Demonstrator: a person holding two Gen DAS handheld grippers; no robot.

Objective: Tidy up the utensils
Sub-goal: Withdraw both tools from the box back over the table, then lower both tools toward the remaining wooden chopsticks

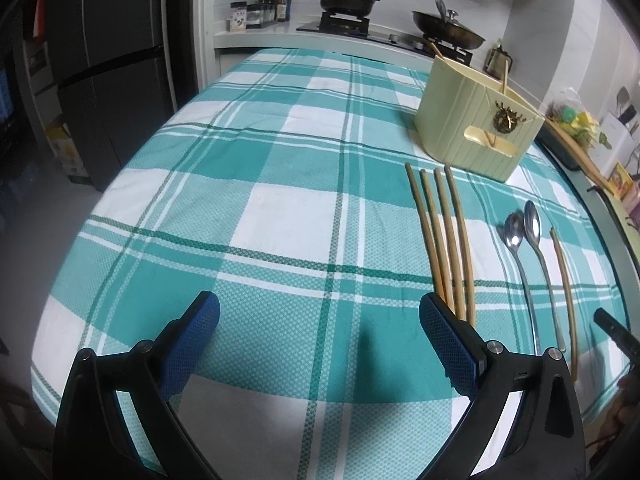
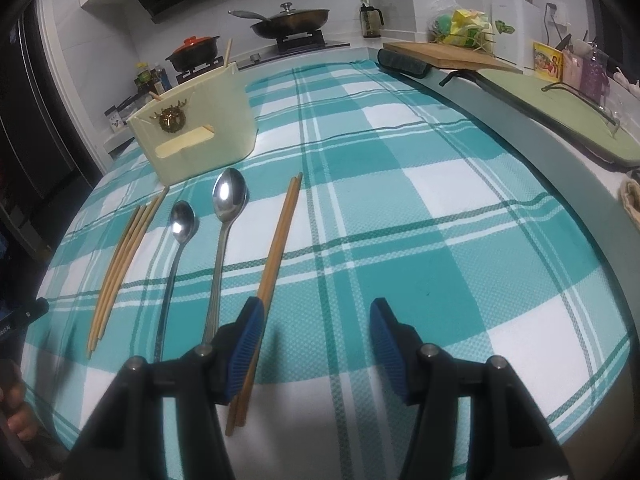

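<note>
Left gripper [image 1: 319, 340]: jaws spread wide, nothing between the blue pads, only checked cloth [image 1: 240, 208] below; it grasps nothing.
Right gripper [image 2: 316, 344]: jaws parted, bare cloth [image 2: 400, 208] between the pads; it grips nothing. Whether its left pad [image 2: 246, 352] touches the chopstick pair is unclear.
Four chopsticks [image 1: 444, 240]: flat on the cloth, side by side, running ahead and away just right of the left gripper; their near ends sit at its right finger [image 1: 448, 348]. In the right wrist view the same bundle [image 2: 120, 268] lies well to the left of the right gripper.
Small spoon [image 1: 514, 232]: further right of the left gripper, bowl up, handle toward the camera. From the right gripper it lies ahead and left [image 2: 182, 220].
Large spoon [image 1: 533, 220]: just beside the small one, on its right; seen from the right gripper [image 2: 229, 196], its handle ends near the left finger.
Chopstick pair [image 2: 280, 236]: lies together on the cloth, running from ahead of the right gripper back under its left finger, ends showing behind the pad. The left wrist view shows it as a thin stick [image 1: 564, 292] far right.
Holder [image 1: 476, 120]: cream tub with a gold deer badge, upright, ahead and right of the left gripper, beyond the chopstick tips; ahead and left of the right gripper [image 2: 208, 120]. A few sticks stand in it.
Stove [image 1: 352, 26]: beyond the table's far edge, with a red-lidded pot and a pan.
</note>
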